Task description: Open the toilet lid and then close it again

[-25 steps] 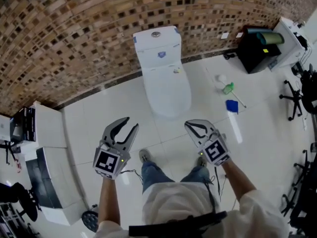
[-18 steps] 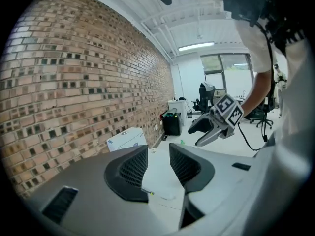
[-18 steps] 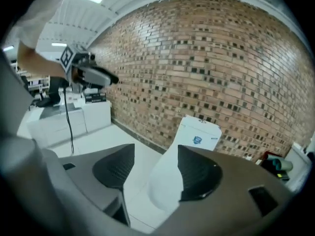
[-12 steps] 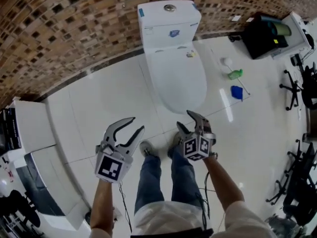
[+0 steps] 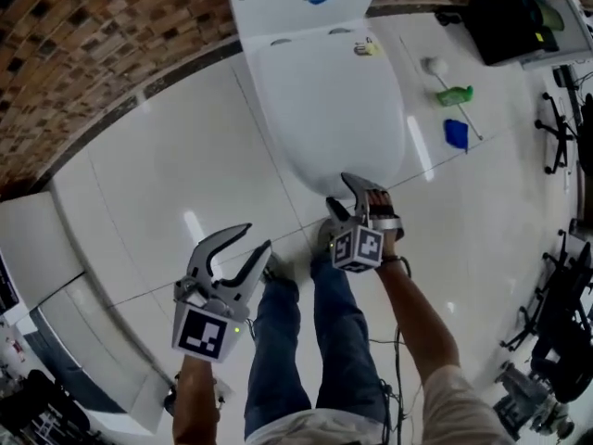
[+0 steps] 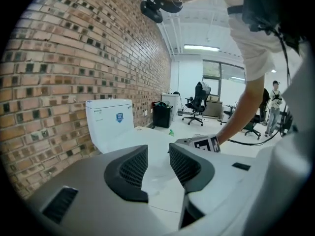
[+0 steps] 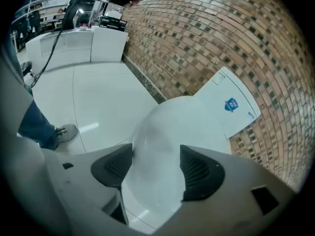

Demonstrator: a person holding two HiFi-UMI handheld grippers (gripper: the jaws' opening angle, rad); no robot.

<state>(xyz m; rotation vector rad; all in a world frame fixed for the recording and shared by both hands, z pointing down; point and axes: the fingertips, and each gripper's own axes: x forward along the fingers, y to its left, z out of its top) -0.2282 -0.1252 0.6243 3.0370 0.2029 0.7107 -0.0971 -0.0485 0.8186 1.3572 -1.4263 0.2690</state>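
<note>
Right gripper [image 5: 341, 193], jaws just opening wide with nothing gripped, hovers at the closed lid's [image 5: 329, 109] six o'clock edge; left gripper [image 5: 256, 239], half-spread and empty, at seven.

Glossy white floor [image 5: 167, 156] under toilet [image 5: 324, 109]

Looks like an open-plan office or test lab: toilet [image 5: 324, 109] stands against a brick wall [image 5: 83, 44], with office chairs [image 6: 198, 103] on a white tiled floor [image 5: 167, 184].
</note>
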